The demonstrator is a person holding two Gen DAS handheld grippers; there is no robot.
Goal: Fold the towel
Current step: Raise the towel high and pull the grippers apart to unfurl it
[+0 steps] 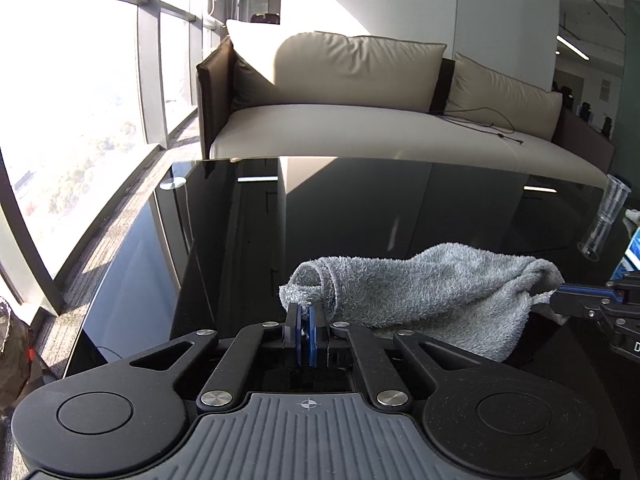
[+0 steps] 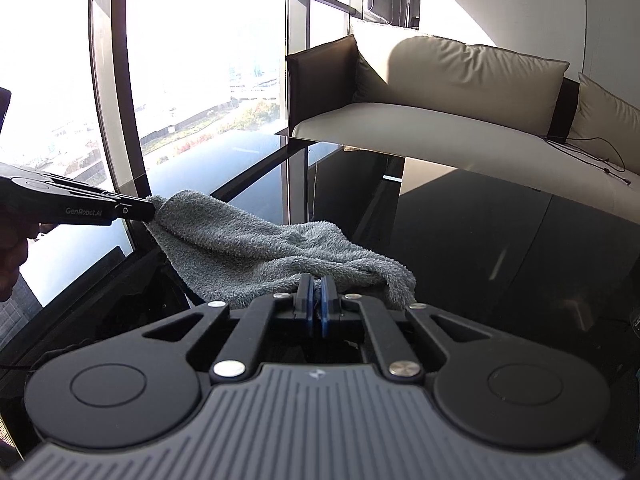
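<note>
A glossy black tabletop (image 1: 360, 208) is seen before a cream sofa (image 1: 340, 128) and tall windows. A grey towel (image 1: 420, 288) is draped low in the frame, one corner clamped in the left tongs (image 1: 305, 314), the other in the right tongs (image 2: 316, 286).

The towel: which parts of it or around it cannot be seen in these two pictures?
- Left wrist view: towel underside hidden by its own folds; near edge hidden by the left gripper.
- Right wrist view: pinched corner hidden by the right gripper.
- Left wrist view: clear tube blurred near the right edge.
</note>
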